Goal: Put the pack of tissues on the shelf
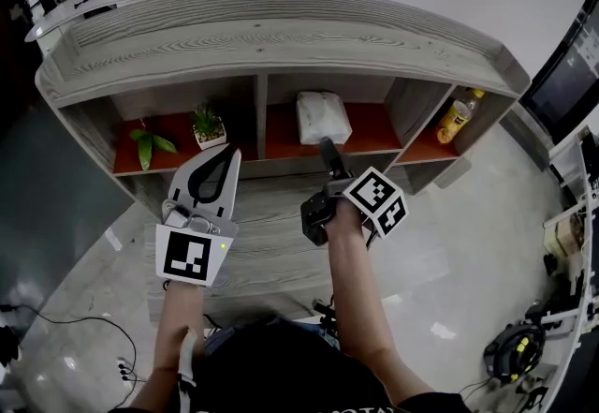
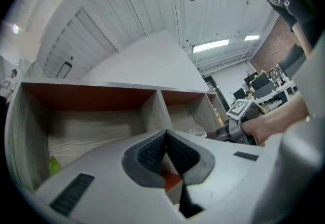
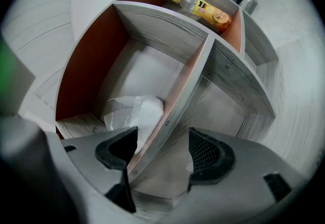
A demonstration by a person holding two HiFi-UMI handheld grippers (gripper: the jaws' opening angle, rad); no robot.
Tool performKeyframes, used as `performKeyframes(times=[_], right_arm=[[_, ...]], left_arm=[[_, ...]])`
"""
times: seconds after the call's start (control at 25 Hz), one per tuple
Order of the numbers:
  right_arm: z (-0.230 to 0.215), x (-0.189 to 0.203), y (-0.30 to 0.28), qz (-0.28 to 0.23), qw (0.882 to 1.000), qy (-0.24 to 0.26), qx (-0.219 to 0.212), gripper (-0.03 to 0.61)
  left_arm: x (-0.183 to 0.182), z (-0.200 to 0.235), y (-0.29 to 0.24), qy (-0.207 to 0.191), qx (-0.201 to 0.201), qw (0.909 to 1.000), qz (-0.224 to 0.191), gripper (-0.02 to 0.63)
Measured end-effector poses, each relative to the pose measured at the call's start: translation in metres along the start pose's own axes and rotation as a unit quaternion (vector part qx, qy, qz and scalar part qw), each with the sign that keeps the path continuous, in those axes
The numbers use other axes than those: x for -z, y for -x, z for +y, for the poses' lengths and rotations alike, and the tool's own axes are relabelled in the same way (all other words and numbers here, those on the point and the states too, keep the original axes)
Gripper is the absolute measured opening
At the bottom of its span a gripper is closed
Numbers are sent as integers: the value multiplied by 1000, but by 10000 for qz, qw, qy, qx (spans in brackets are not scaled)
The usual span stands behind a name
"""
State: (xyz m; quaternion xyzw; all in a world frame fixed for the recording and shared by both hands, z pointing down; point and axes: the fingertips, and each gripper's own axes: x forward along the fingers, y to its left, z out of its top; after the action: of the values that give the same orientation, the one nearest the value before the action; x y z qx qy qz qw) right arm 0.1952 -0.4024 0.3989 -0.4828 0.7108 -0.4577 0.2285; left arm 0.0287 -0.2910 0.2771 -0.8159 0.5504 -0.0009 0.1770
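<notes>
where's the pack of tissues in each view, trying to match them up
Head view: the pack of tissues is in the middle compartment of the shelf, near picture centre.
Left gripper view: not clearly in it.
Right gripper view: low and left of centre, inside its compartment.
Shared landmark: the orange drink bottle in the neighbouring compartment, seen in the head and right gripper views.

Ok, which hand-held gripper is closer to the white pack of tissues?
Right. The right hand-held gripper is just in front of the white plastic-wrapped tissue pack; the left hand-held gripper is further left.
</notes>
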Motion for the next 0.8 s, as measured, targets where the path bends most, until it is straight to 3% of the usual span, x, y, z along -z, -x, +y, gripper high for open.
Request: performKeyframes(times=[0.8], right_arm=[[17, -11, 39, -330, 9929, 1130, -141, 308]], left_arm=[[-6, -14, 2, 230, 87, 9997, -61, 12]])
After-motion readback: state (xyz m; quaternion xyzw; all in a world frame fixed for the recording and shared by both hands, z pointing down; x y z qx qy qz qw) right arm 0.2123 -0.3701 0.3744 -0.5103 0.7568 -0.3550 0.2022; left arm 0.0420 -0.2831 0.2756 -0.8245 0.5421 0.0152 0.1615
